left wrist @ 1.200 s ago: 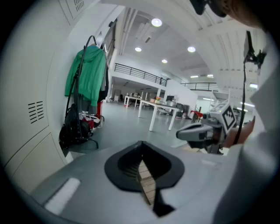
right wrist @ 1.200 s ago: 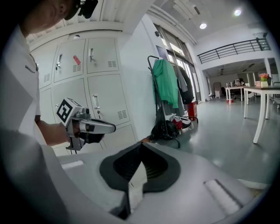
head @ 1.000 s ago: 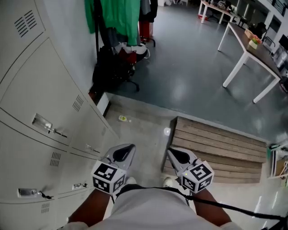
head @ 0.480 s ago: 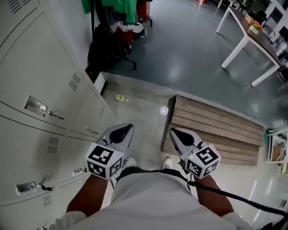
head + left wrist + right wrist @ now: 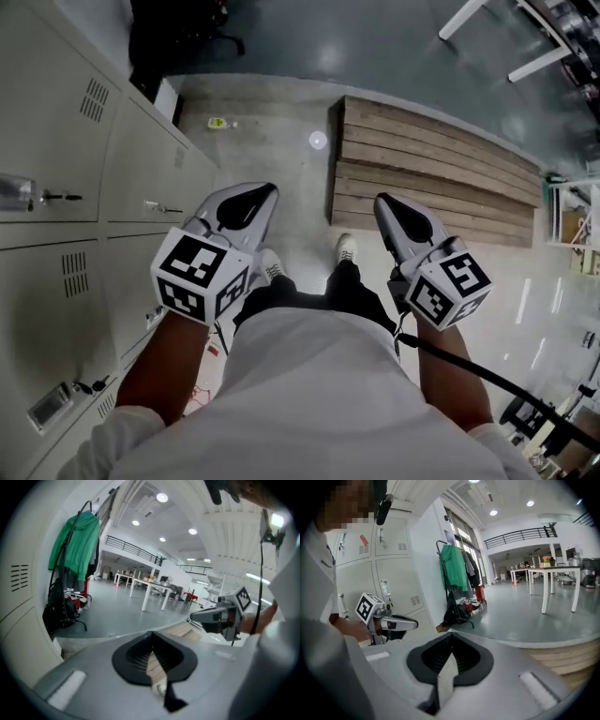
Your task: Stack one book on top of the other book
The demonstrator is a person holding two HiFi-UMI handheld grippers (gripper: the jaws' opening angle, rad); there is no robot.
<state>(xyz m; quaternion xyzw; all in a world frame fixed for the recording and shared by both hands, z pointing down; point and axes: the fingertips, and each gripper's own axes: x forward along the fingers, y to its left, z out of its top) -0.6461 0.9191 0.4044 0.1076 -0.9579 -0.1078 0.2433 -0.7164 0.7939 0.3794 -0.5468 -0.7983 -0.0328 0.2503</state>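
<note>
Both tongs are shut tight and hold nothing. The left tongs [image 5: 265, 193] and the right tongs [image 5: 386, 204] are held out side by side in front of the person's waist, tipped a little downward, with only bare floor [image 5: 291, 173] beneath them. Neither of the two books shows in any view, so I can't say where they lie.

As I read it, the stacking hasn't begun and the job right now is to find the books. To do that well, I'd keep the tongs low and level while looking around, and open them before reaching in. It also seems wise to pick which book stays put, then take the other by a firm edge so it doesn't sag or fan open.

Ahead of the right tongs is a low platform of wooden planks [image 5: 431, 178], and the person's shoes [image 5: 346, 248] stand between the two tongs. Grey lockers [image 5: 66, 169] run close along the outside of the left tongs. Ahead of the left tongs, by the locker wall, a small yellowish thing [image 5: 217, 123] lies on the floor. Far beyond both tongs is a wide hall with a green jacket [image 5: 75, 541] on a rack and a white desk [image 5: 555, 568] carrying a few small things too distant to name.
</note>
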